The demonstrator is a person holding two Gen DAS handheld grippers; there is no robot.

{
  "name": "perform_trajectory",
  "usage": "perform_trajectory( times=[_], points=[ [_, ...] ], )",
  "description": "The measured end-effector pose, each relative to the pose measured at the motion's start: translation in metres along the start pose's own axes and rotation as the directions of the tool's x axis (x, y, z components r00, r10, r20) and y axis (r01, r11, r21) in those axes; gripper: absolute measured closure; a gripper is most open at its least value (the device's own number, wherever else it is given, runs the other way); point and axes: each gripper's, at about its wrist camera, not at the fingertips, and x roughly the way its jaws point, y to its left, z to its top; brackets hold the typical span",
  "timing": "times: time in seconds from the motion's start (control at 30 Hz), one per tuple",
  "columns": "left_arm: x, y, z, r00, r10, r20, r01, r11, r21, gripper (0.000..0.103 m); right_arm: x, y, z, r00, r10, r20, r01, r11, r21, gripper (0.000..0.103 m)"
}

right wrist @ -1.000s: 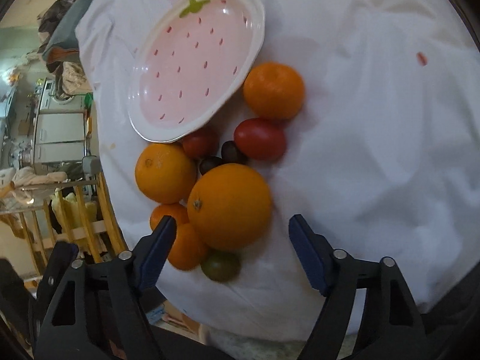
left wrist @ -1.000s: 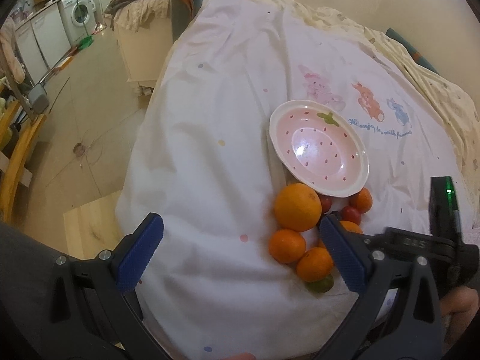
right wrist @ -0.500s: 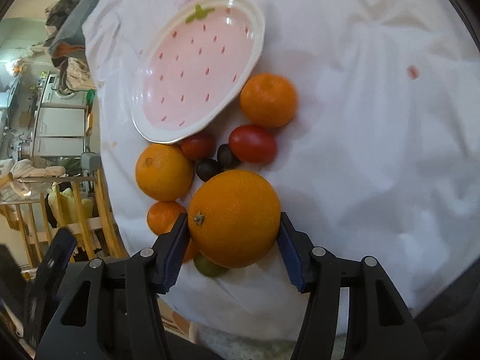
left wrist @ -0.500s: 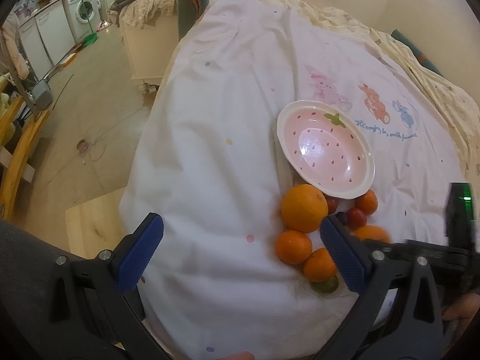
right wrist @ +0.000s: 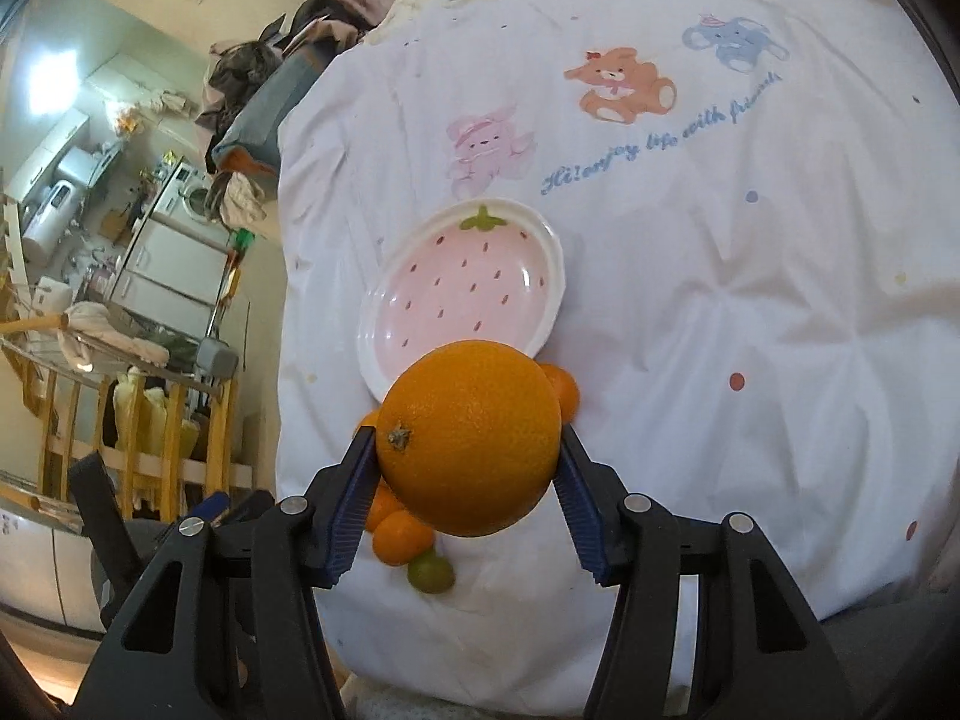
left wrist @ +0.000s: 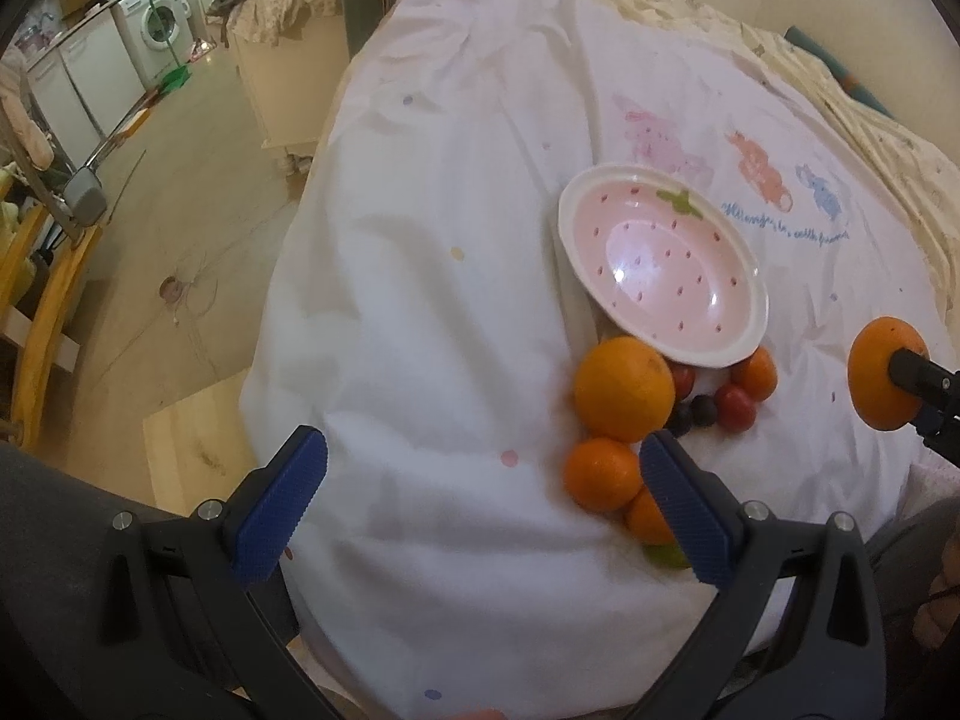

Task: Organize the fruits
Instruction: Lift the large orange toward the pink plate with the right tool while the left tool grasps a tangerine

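My right gripper [right wrist: 468, 468] is shut on a large orange [right wrist: 471, 435] and holds it in the air, near side of the pink strawberry plate [right wrist: 465, 294]. The held orange also shows in the left wrist view [left wrist: 882, 381], right of the plate [left wrist: 666, 267]. Below the plate lie another large orange [left wrist: 624, 387], small oranges [left wrist: 600, 474], red tomatoes [left wrist: 735, 408], dark grapes [left wrist: 702, 411] and a green fruit [right wrist: 431, 571]. My left gripper [left wrist: 480, 498] is open and empty, low over the white sheet, left of the pile.
The fruit and plate sit on a bed with a white cartoon-print sheet [right wrist: 720, 300]. The bed's edge drops to a tiled floor [left wrist: 180, 210] on the left. A wooden board [left wrist: 192, 438] lies on the floor. A washing machine [left wrist: 159, 30] and cabinets stand far left.
My right gripper closed on the large orange and lifted it off the pile, tilting up toward the plate. My left gripper pulled back slightly and stayed open.
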Motion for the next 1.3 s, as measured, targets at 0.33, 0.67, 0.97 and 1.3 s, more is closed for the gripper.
perform_trajectory(
  times=[0.33,0.67,0.97,1.3],
  points=[
    [0.025,-0.024,0.0,0.987,-0.009,-0.159,0.01,1.0,0.001,0.01,0.005,-0.01,0.0,0.999,0.033,0.012,-0.034,0.997,0.07,0.044],
    [0.059,-0.047,0.007,0.933,-0.068,-0.354,0.013,0.988,-0.154,0.037,0.0,-0.017,0.001,0.997,0.067,0.024,-0.069,0.993,0.1,0.044],
    [0.077,-0.044,0.002,0.911,-0.1,-0.401,-0.006,0.967,-0.256,0.054,-0.002,-0.02,0.002,0.996,0.08,0.032,-0.084,0.99,0.114,0.044],
    [0.084,-0.043,0.0,0.902,-0.134,-0.411,0.013,0.959,-0.282,0.067,-0.001,-0.02,0.001,0.998,0.06,0.026,-0.062,0.992,0.109,0.044]
  ],
)
